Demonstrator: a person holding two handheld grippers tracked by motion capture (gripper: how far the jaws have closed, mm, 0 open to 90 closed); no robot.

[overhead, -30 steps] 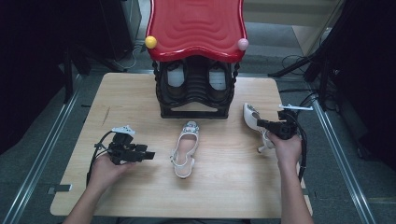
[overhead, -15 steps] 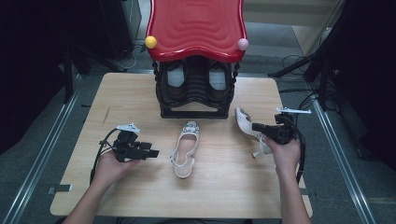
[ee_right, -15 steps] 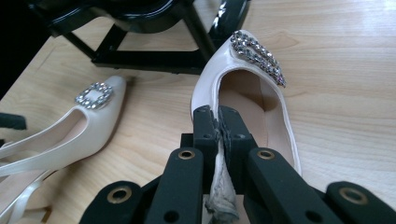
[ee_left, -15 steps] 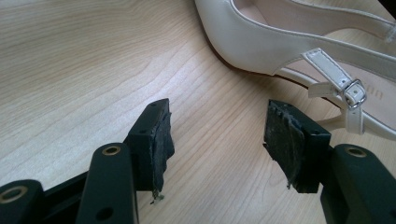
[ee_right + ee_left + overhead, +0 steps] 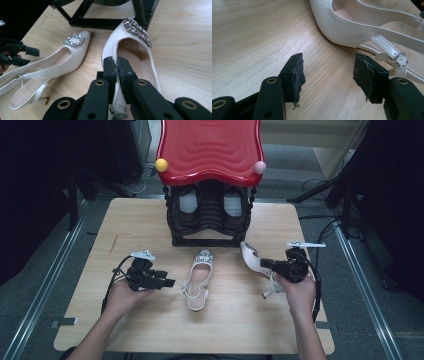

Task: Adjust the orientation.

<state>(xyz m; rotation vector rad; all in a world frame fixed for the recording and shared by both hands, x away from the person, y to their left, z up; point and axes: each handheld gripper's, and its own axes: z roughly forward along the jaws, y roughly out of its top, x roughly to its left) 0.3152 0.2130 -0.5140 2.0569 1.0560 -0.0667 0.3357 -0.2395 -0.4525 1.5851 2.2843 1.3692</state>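
The right gripper [image 5: 116, 67] pinches the side wall of one white shoe [image 5: 135, 50], right of the second shoe [image 5: 198, 279]; the left gripper [image 5: 328, 72] stands open beside it.

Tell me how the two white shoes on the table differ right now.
The right shoe is pinched at its side wall by the shut right gripper; the middle shoe lies free, just ahead of the open left gripper. The right shoe bears an elongated crystal ornament on its toe; the middle shoe a square crystal buckle. The middle shoe lies on its side. Both are white pointed heels on the wooden table.
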